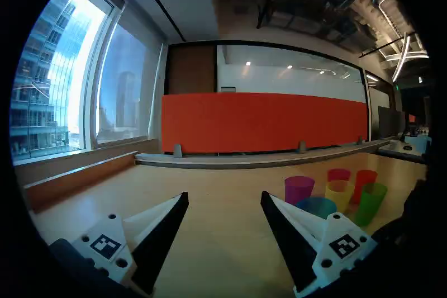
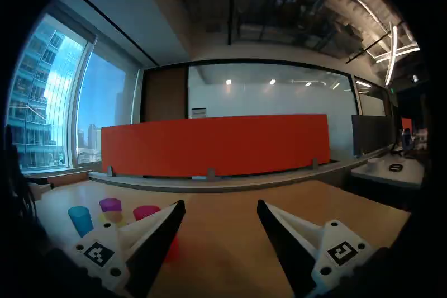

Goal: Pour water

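Several coloured plastic cups stand grouped on the wooden table. In the left gripper view I see a purple cup (image 1: pixel 298 188), a blue cup (image 1: pixel 316 206) partly behind my right finger, a yellow cup (image 1: pixel 339 194), a pink cup (image 1: pixel 338 174), a red cup (image 1: pixel 364 183) and a green cup (image 1: pixel 370 203). My left gripper (image 1: pixel 224 197) is open and empty, left of the cups. In the right gripper view a blue cup (image 2: pixel 81 220), a purple cup (image 2: pixel 110 206), a pink cup (image 2: pixel 146 212) and a red cup (image 2: pixel 172 249) sit at the lower left. My right gripper (image 2: pixel 221 204) is open, holding nothing.
An orange partition (image 1: pixel 262 122) runs along the table's far edge (image 1: pixel 234 161). Large windows (image 1: pixel 61 85) are on the left. A second desk with a monitor (image 2: pixel 371 135) and small objects stands at the right. Bare tabletop (image 2: pixel 234 242) lies ahead of my right gripper.
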{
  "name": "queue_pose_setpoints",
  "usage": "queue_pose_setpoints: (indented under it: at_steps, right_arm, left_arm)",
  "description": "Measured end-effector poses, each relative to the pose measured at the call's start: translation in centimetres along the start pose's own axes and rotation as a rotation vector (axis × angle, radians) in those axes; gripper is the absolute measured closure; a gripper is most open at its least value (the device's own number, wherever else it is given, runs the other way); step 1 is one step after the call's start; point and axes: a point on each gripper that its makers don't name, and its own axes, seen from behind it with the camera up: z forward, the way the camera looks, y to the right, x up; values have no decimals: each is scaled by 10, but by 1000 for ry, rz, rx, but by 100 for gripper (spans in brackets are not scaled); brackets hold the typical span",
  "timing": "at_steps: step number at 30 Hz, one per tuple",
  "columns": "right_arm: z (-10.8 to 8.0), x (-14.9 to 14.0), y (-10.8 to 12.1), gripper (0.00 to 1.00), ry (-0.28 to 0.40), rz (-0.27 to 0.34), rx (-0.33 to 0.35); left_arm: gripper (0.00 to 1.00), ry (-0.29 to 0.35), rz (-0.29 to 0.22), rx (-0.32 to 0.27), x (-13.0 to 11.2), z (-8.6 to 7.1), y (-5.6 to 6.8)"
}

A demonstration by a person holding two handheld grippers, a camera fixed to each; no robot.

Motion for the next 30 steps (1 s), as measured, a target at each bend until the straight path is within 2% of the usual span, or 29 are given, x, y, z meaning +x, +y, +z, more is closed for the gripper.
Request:
queue_pose_setpoints:
  at_steps: [11, 30]
  right_arm:
    - [4, -11, 15, 0, -17, -6, -25]
    - [7, -28, 16, 0, -38, -16, -24]
  left_arm:
    - [4, 0, 0, 0, 0, 0, -1]
    - [4, 0, 0, 0, 0, 0, 0]
